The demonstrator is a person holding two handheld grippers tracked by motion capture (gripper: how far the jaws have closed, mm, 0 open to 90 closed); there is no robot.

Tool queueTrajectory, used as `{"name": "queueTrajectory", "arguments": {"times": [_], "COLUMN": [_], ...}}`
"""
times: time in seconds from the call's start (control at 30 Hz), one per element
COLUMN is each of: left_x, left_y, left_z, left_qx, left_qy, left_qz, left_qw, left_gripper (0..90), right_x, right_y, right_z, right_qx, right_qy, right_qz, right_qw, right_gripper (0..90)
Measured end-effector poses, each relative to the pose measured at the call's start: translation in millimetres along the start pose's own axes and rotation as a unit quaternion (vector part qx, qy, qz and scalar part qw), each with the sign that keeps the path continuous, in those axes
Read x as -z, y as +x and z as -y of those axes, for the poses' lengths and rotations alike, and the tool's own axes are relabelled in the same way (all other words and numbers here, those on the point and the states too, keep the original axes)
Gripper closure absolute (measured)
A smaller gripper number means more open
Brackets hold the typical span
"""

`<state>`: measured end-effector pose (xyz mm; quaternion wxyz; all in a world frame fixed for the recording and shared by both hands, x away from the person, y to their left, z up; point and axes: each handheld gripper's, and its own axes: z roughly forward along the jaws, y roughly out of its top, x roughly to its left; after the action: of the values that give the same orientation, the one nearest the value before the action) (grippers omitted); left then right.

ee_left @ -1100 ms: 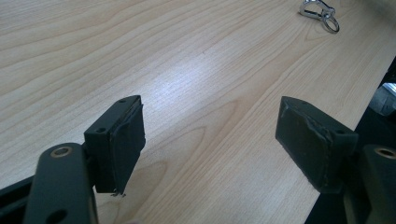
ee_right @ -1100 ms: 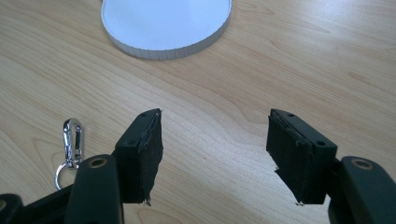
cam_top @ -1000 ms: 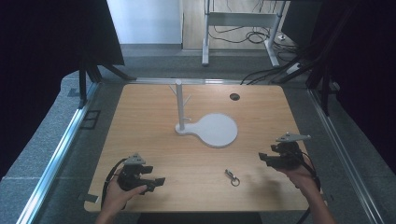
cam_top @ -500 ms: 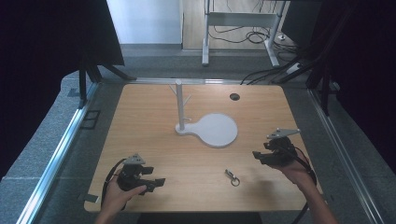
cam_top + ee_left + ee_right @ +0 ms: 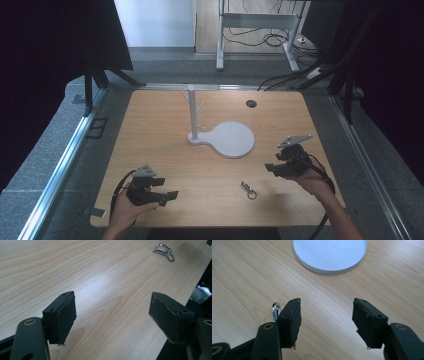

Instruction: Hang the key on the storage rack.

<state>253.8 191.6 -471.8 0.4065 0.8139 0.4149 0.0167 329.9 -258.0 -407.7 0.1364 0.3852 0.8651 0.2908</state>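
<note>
A small metal clip with a ring lies flat on the wooden table, near its front edge. My right gripper hovers just right of the clip and points left. Its jaws have just been closing a little but stand open, with nothing between them. In the right gripper view the clip peeks out beside the left jaw of that gripper. My left gripper rests at the front left, open and empty. The left gripper view looks past this gripper to the clip far ahead.
A white stand has an upright post with pegs and a round base plate at the table's middle. The same plate lies ahead in the right gripper view. A dark grommet hole sits at the back right.
My right gripper has shifted left toward the table's middle and risen slightly. The left gripper and the clip have stayed where they were.
</note>
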Motion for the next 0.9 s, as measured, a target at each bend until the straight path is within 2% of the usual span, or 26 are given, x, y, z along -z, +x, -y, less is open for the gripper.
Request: {"name": "queueTrajectory", "arguments": {"times": [0.1, 0.27, 0.47, 0.63, 0.9], "left_x": [2.5, 6.2, 8.4, 5.5, 3.9], "left_y": [0.0, 1.5, 2.6, 2.0, 0.0], "left_z": [0.0, 0.2, 0.4, 0.7, 0.4], "left_qx": [-0.007, -0.006, -0.001, -0.001, -0.002], "left_qy": [-0.005, -0.009, -0.012, 0.001, 0.006], "left_qz": [0.006, 0.015, 0.013, 0.012, 0.015], "left_qw": [0.9999, 0.9998, 0.9999, 0.9999, 0.9999], "left_gripper": [22.0, 20.2, 20.9, 21.2, 21.3], "right_x": [-2.4, -5.8, -10.3, -16.3, -28.0], "right_y": [3.4, 8.3, 14.8, 20.0, 28.6], "right_z": [-3.1, -7.1, -13.3, -15.8, -17.2], "right_qx": [0.007, 0.017, 0.027, 0.035, 0.043], "right_qy": [0.010, 0.025, 0.040, 0.055, 0.081], "right_qz": [-0.008, -0.013, -0.018, -0.025, -0.040], "right_qw": [0.9999, 0.9995, 0.9987, 0.9976, 0.9950], "right_gripper": [41.1, 41.3, 42.2, 44.1, 48.1]}}
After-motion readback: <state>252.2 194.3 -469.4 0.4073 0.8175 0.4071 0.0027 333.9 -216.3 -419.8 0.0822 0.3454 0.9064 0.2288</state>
